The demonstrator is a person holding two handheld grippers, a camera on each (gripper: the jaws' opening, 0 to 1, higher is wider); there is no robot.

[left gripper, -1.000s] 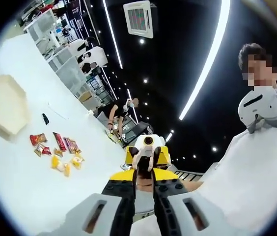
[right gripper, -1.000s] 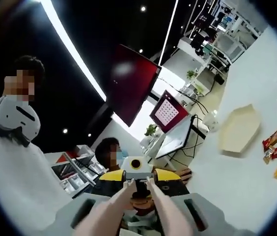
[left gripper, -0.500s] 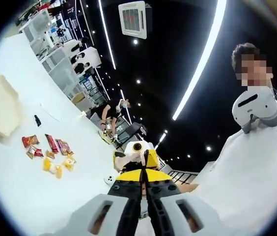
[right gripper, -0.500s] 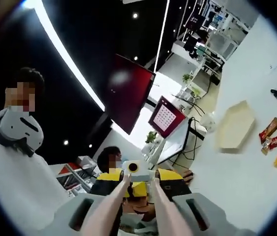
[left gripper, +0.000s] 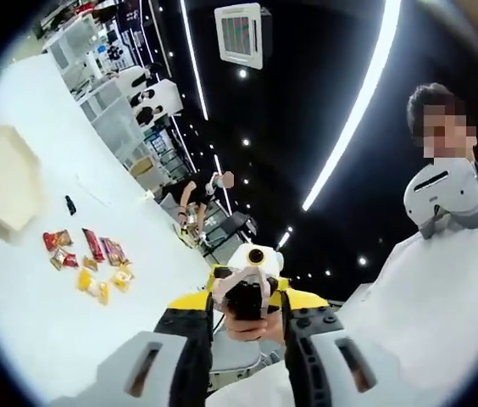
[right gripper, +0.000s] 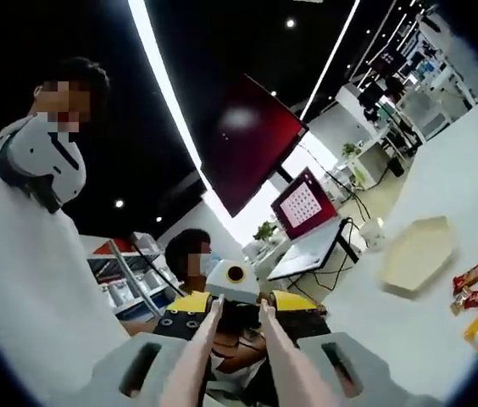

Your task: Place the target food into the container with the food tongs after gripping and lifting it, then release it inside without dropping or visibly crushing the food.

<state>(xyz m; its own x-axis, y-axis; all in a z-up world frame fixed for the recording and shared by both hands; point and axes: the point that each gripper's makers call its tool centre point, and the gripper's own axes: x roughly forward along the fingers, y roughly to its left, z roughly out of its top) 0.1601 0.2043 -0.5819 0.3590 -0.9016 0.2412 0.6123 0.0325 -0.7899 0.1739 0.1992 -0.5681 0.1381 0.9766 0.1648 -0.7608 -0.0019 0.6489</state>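
No legible text on the snack packets [left gripper: 86, 259] or the screen [right gripper: 303, 203].

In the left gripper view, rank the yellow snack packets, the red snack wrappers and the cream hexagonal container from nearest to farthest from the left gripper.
1. Yellow snack packets, on the white table, closest to the left gripper.
2. Red snack wrappers, just beyond them.
3. Cream hexagonal container, farthest, at the view's left edge.

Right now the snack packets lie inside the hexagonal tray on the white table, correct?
Not inside. In the left gripper view the snack packets lie on the bare white table, apart from the hexagonal tray, which holds nothing visible.
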